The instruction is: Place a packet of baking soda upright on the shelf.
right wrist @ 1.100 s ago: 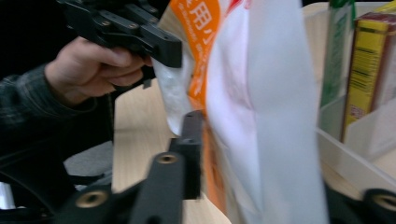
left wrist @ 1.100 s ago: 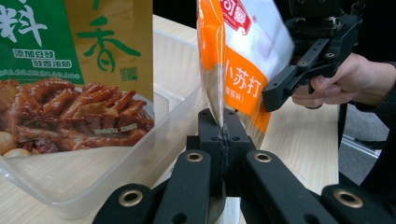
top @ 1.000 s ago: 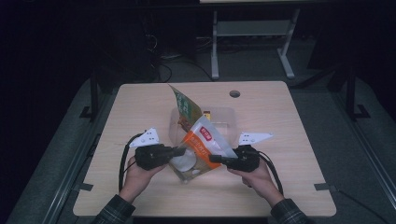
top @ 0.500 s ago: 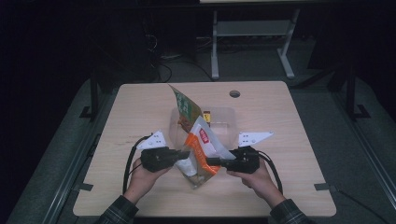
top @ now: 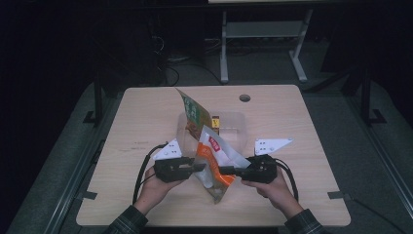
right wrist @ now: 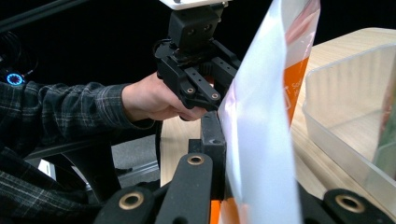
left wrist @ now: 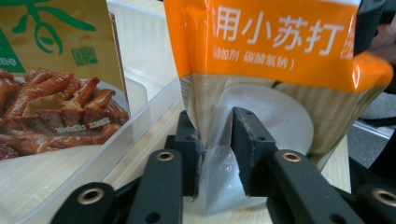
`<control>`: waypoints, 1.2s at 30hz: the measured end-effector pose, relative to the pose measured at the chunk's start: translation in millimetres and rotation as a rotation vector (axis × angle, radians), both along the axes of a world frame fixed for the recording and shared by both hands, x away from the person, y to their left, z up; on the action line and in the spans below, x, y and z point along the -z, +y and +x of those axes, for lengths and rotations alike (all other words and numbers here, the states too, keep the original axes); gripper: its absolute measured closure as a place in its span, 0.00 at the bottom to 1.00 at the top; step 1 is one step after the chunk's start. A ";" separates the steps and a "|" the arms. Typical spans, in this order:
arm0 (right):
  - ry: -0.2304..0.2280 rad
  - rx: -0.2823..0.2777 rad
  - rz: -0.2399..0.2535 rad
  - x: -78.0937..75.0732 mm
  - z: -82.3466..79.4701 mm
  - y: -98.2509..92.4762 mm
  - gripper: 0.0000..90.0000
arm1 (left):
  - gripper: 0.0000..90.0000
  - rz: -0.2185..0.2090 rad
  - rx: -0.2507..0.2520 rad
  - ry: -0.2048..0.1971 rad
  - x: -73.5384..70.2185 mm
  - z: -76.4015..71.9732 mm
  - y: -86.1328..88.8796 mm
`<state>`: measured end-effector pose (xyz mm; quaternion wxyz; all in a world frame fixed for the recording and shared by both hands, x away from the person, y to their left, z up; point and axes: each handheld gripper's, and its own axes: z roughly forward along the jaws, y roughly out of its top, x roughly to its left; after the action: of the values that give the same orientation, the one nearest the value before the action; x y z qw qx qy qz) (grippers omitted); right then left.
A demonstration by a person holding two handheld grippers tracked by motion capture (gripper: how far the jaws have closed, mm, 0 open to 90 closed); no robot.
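Orange pouch (top: 214,168): soft packet, orange and white with a clear lower part and printed characters, held tilted above the near middle of the table (top: 146,117), its lower corner pointing toward the person. It hangs just near of the clear tub (top: 234,122).

Right gripper (top: 229,170): comes in from the right, jaws closed tight on the pouch's right edge; in the right gripper view the white film (right wrist: 261,140) runs straight between them. This gripper carries the pouch.

Left gripper (top: 197,167): comes in from the left at the pouch's left side. Its jaws have just been opening; in the left gripper view the clear bottom fold (left wrist: 217,158) sits between them, the right pad (left wrist: 247,154) standing off the film, the left pad close against it. Grip judged released, narrow gap.

Clear tub: shallow plastic box at the table's middle, holding a green and yellow snack bag (top: 194,113) that stands tilted, and a small dark item too small to identify.

Step in hand, as judged: handover of the pouch to the right gripper alone, ahead of placing it in the tub.

Next move calls for: drawing the left gripper back clear of the fold, then carrying the pouch far and over the tub's near wall without knocking the snack bag.
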<state>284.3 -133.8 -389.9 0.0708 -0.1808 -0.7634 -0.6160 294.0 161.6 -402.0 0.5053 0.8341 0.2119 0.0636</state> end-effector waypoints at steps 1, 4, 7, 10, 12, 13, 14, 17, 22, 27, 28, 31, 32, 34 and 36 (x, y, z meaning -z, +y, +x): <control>-0.004 0.000 -0.004 -0.9 -0.2 -1.5 1.00 | 0.78 0.013 0.003 -0.006 0.4 -0.2 -0.5; -0.008 0.000 -0.014 -4.0 -1.5 -5.5 1.00 | 0.74 0.015 0.005 -0.003 1.8 -0.6 -2.4; -0.017 0.004 -0.027 -7.3 -3.0 -10.3 1.00 | 0.71 0.022 0.002 -0.004 2.1 -0.8 -2.6; -0.036 0.012 -0.041 -10.5 -4.0 -16.5 1.00 | 0.65 0.032 -0.006 -0.006 3.4 -0.2 -1.7; -0.050 0.016 -0.056 -13.4 -4.9 -20.9 1.00 | 0.61 0.042 -0.009 0.004 4.2 0.1 0.4; -0.059 0.022 -0.065 -14.8 -5.4 -23.2 1.00 | 0.59 0.044 -0.013 0.007 4.8 0.1 1.5; -0.066 0.023 -0.073 -15.9 -5.3 -25.6 1.00 | 0.58 0.048 -0.019 0.008 5.4 0.1 2.8; -0.080 0.036 -0.105 -19.0 -5.4 -31.2 1.00 | 0.53 0.074 -0.024 0.017 6.8 1.2 8.7; -0.093 0.054 -0.117 -23.3 -3.7 -39.3 1.00 | 0.44 0.092 -0.052 0.031 9.3 0.2 19.5; -0.104 0.075 -0.113 -28.7 -2.8 -49.4 1.00 | 0.40 0.098 -0.077 0.047 10.1 -2.1 32.1; -0.112 0.081 -0.113 -30.0 -1.9 -51.3 1.00 | 0.40 0.096 -0.084 0.050 10.1 -2.5 34.0; -0.114 0.099 -0.114 -33.7 1.1 -56.2 1.00 | 0.38 0.096 -0.092 0.054 9.9 -4.0 38.5; -0.119 0.106 -0.116 -34.7 3.0 -57.6 1.00 | 0.38 0.098 -0.093 0.057 10.3 -4.8 39.8; -0.122 0.118 -0.117 -36.2 7.0 -59.9 1.00 | 0.38 0.101 -0.091 0.062 11.9 -6.5 42.1; -0.121 0.130 -0.121 -37.8 11.6 -62.3 1.00 | 0.36 0.113 -0.090 0.064 13.7 -8.2 44.5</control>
<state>295.9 -196.1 -352.1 -0.0266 -0.1966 -0.7888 -0.5818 285.8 206.0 -415.8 0.4470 0.8525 0.2614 0.0715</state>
